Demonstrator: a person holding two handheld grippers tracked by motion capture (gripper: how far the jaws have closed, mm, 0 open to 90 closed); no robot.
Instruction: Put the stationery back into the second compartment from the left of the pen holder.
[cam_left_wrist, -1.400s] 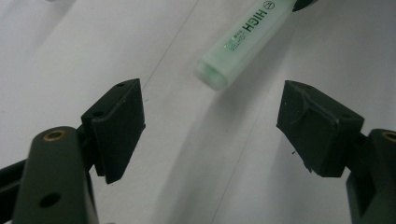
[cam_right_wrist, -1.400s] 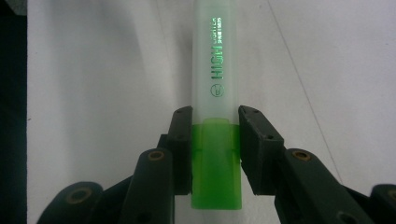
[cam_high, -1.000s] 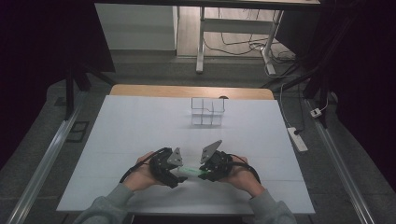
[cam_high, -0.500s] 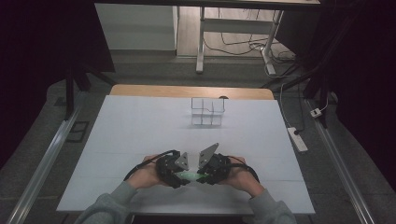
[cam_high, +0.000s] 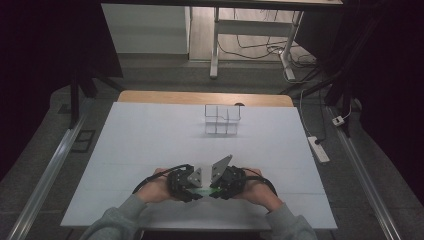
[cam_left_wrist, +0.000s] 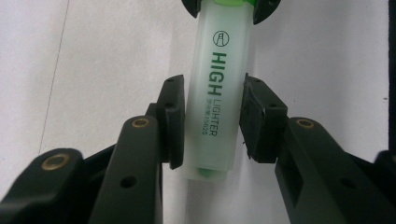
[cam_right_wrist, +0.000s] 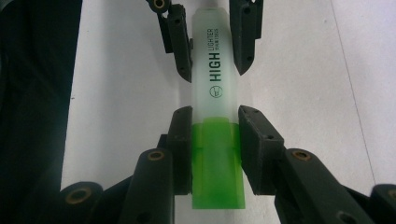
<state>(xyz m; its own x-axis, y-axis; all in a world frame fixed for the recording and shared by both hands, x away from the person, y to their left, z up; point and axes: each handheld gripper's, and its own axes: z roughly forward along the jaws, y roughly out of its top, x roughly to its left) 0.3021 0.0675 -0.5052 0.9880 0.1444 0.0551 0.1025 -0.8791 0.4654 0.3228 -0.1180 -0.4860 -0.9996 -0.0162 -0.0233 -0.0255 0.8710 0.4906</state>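
A green highlighter (cam_high: 202, 191) is held level just above the near edge of a white desk (cam_high: 150, 145), gripped at both ends by two hand-held grippers that face each other. The left hand-held gripper (cam_left_wrist: 212, 123) has just been closing, and in the left gripper view its pads now sit against the pale, frosted barrel of the highlighter (cam_left_wrist: 215, 88), one on each side of the printed word "HIGH LIGHTER", close to the barrel's blunt end. The right hand-held gripper (cam_right_wrist: 215, 149) clamps the bright green cap of the highlighter (cam_right_wrist: 217, 140), with its pads pressed to either side just where the cap meets the barrel. In the right gripper view the left hand-held gripper (cam_right_wrist: 211, 44) shows farther off, its jaws closed on the barrel beside the lettering.

From the high view the left hand-held gripper (cam_high: 192, 187) and the right hand-held gripper (cam_high: 214, 189) meet at the middle of the desk's near edge, each with a grey three-cornered plate on top, the right one tilted up. The person's hands and grey sleeves (cam_high: 120, 220) come in from below, and black cables loop out to either side. Well apart from the hands, toward the far side of the desk, stands a clear organizer (cam_high: 222, 119) divided into compartments. Beyond the desk, a white power strip (cam_high: 318, 148) lies on the dark floor to the right.
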